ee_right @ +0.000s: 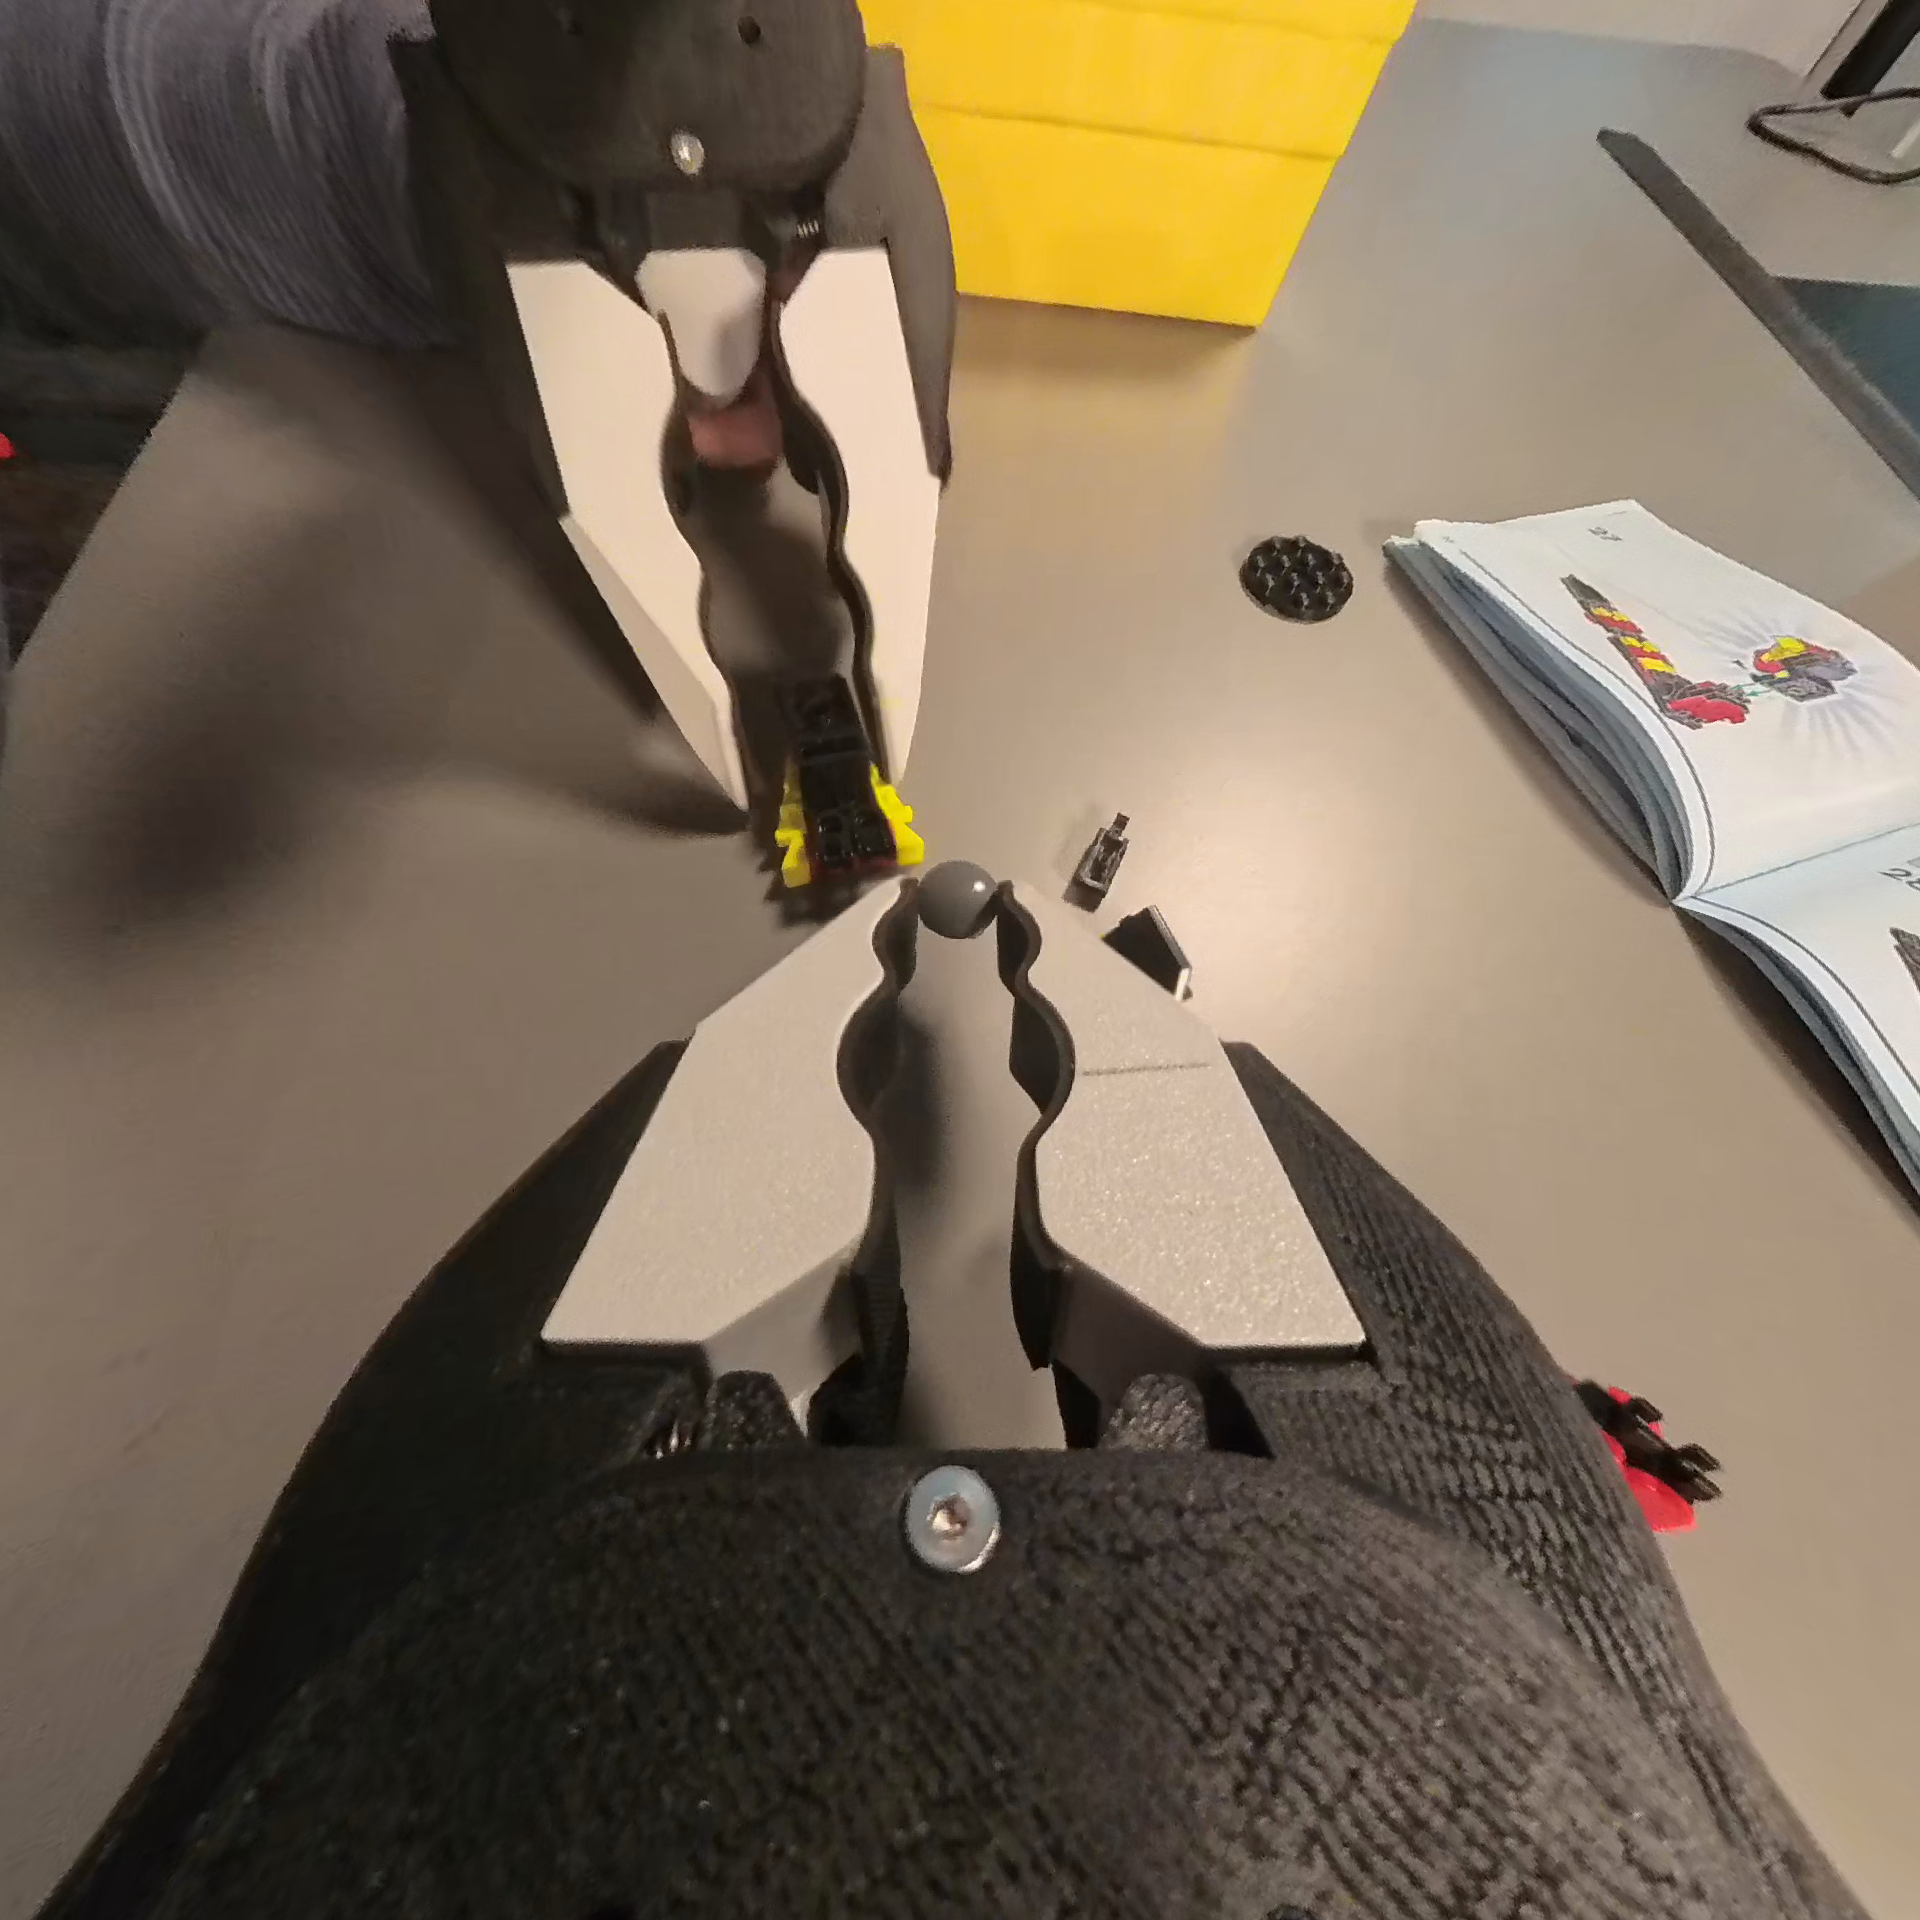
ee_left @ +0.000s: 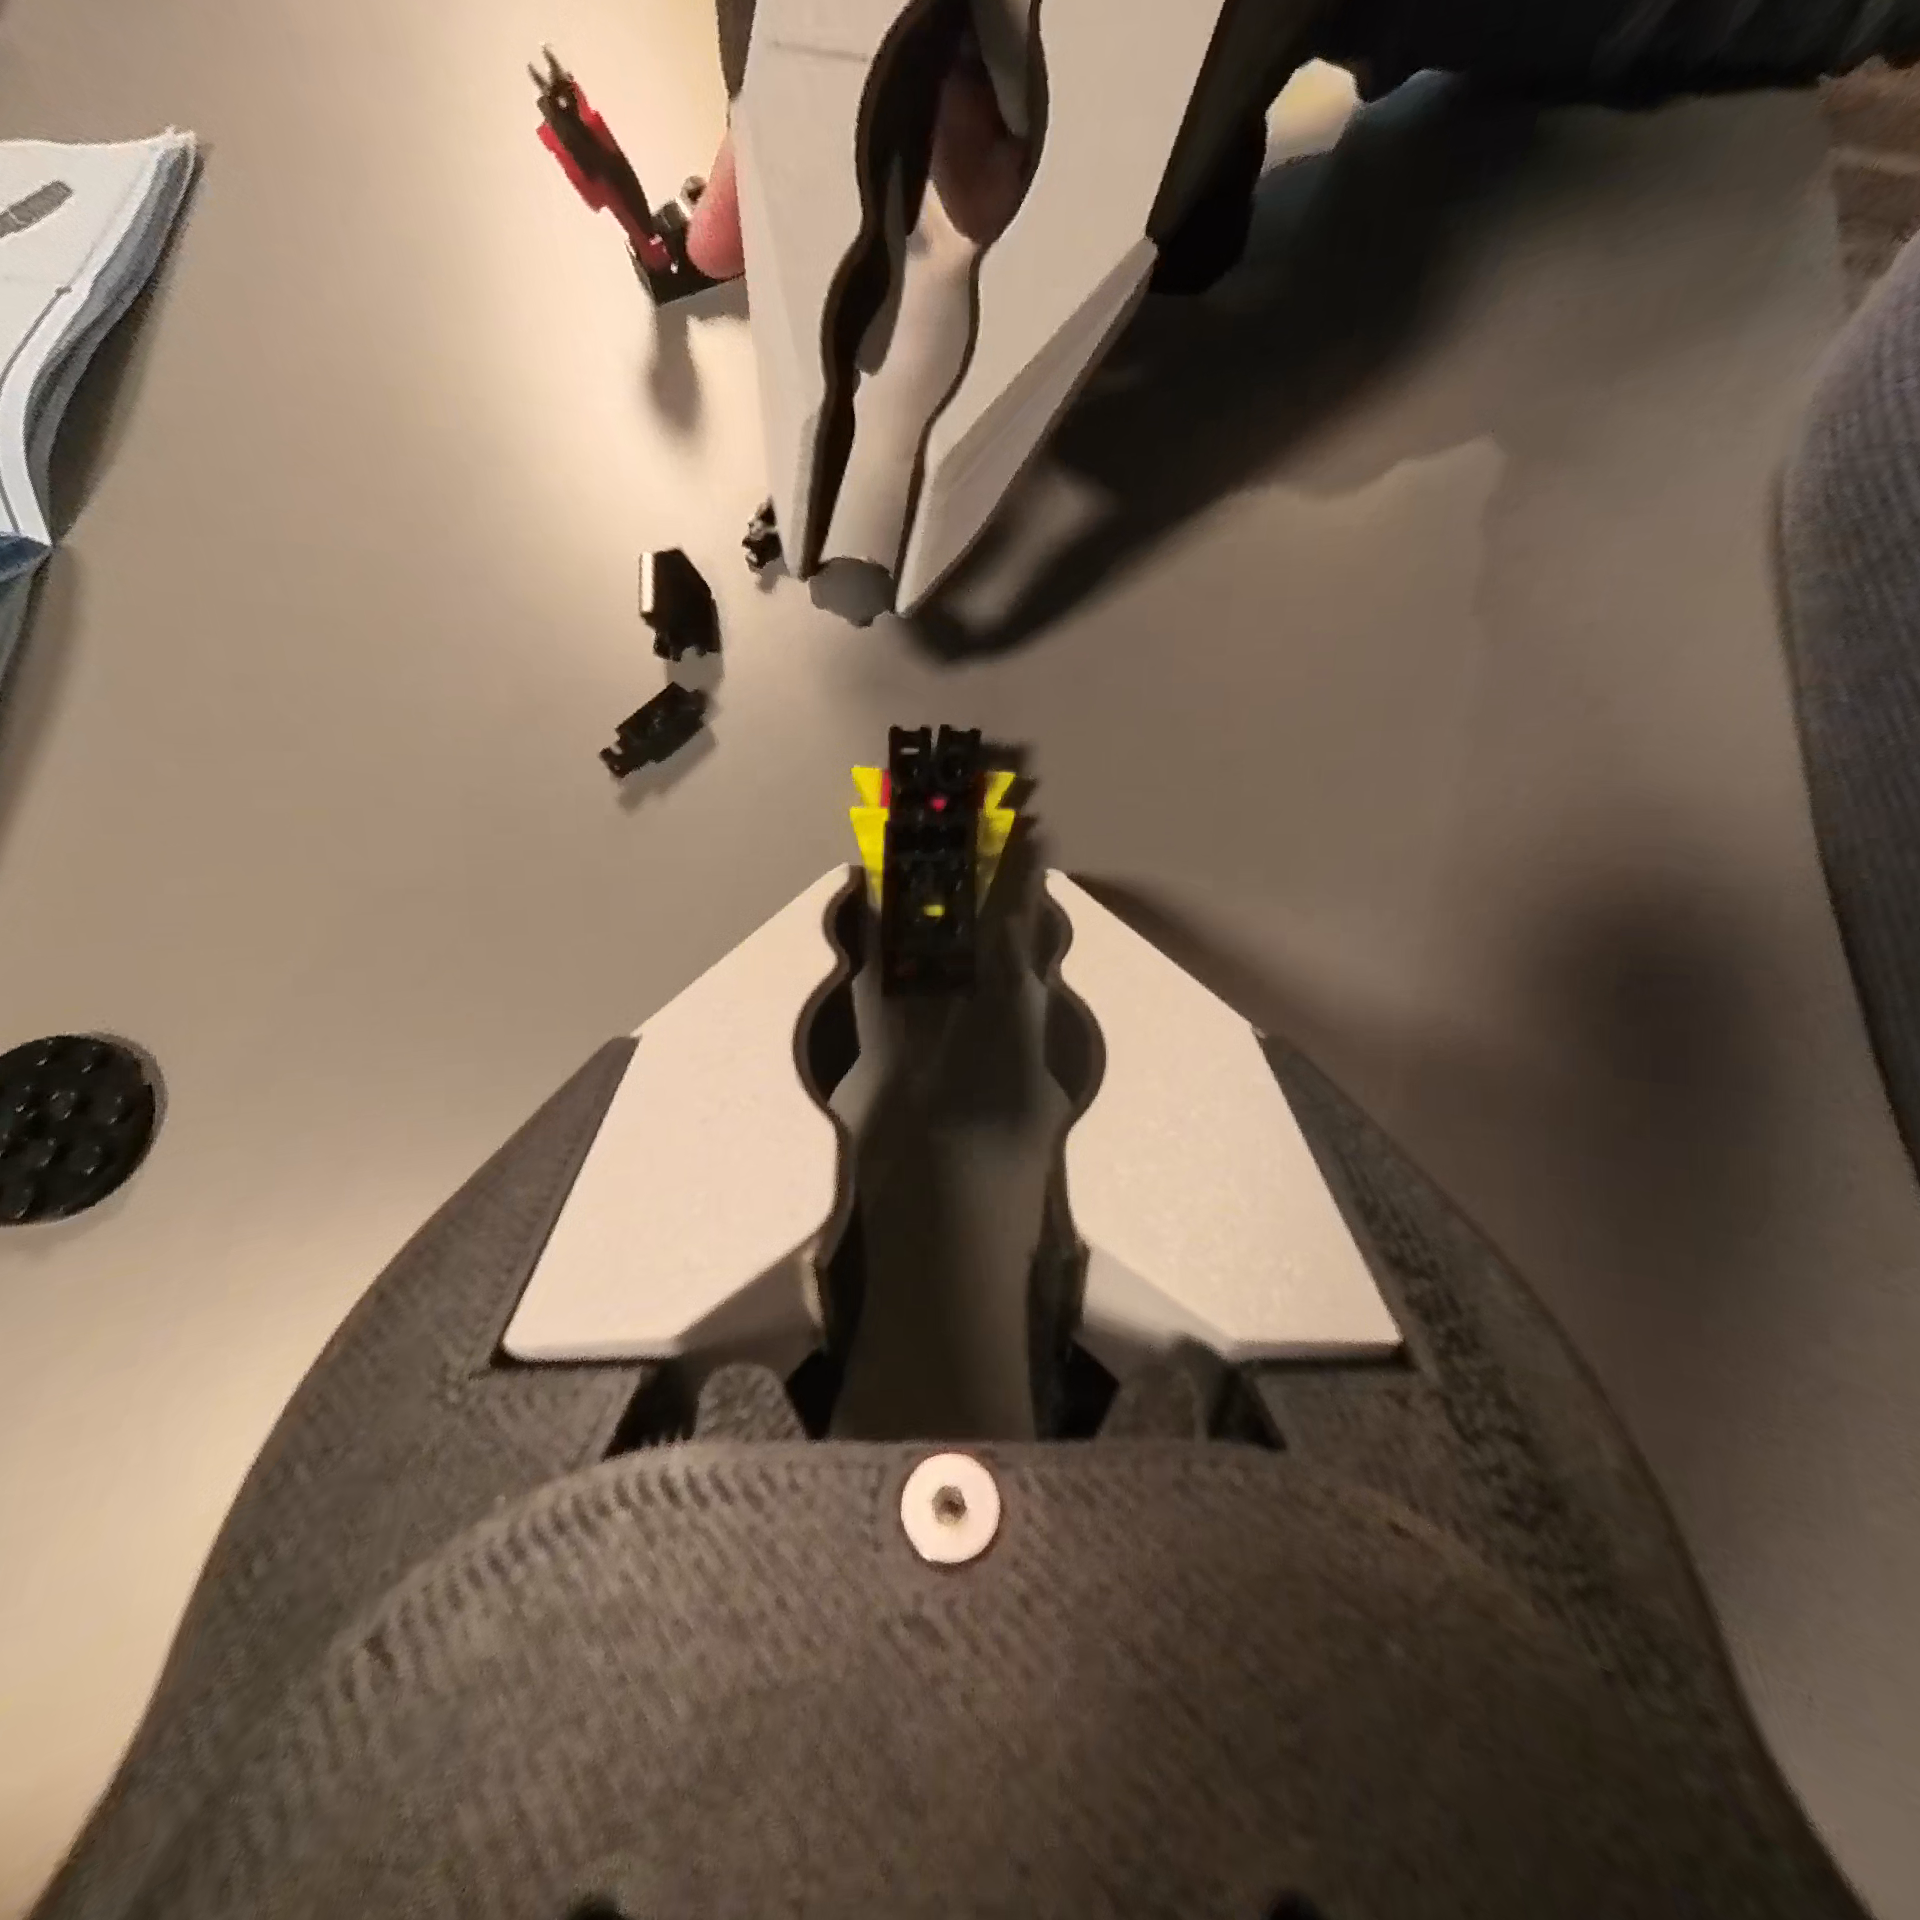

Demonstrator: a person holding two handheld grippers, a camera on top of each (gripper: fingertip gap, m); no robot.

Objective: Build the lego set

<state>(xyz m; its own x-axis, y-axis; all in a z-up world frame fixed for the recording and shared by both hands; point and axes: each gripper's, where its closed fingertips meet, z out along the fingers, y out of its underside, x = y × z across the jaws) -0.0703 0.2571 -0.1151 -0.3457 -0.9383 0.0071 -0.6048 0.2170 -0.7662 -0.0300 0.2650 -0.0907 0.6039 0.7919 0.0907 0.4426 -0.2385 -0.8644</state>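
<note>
L gripper (ee_left: 940, 883) narrow, clamped on black/yellow lego assembly (ee_left: 932, 852), held just above grey table (ee_left: 1351, 779). R gripper (ee_right: 957, 900) tips pinch small grey ball piece (ee_right: 956, 899), close to assembly. Loose black pieces (ee_left: 681, 603) nearby; round black plate (ee_right: 1297, 579), instruction booklet (ee_right: 1714, 727), yellow box (ee_right: 1122, 156) farther off.

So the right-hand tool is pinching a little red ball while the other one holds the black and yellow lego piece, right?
Not quite: the ball pinched by the right gripper is grey, not red, as the right wrist view shows. The left gripper does hold the black and yellow lego piece.
</note>
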